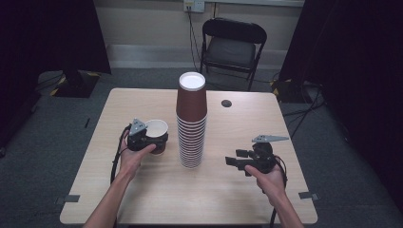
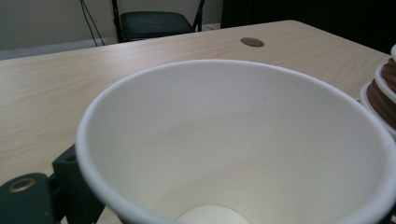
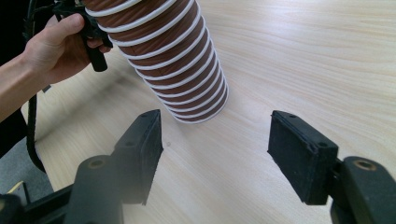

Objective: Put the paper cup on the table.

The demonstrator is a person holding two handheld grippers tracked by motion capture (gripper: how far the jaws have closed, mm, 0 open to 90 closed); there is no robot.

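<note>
Stack of cups [image 1: 192, 122]: mid-worktop [image 1: 142, 190], ahead of the right gripper [image 1: 233, 160] jaws, inverted. Single cup [image 1: 157, 135]: upright between the left gripper [image 1: 157, 141] jaws, just left of stack. Chair [image 1: 232, 45]: behind worktop.

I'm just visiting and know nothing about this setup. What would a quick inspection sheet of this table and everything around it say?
Surface: light wooden table with a round dark grommet near the far edge.
Job's things: tall stack of brown paper cups, mouths down, mid-table; one single cup upright, white inside, nothing in it.
Clutter: nothing seen.
Grippers: left gripper shut on the single cup, left of the stack; right gripper open, holding nothing, jaws pointed at the stack's base.
Cables: a black cable trails from each gripper; more cables lie on the floor at right.
Surroundings: black folding chair behind the table, wall socket, dark curtains both sides.
</note>
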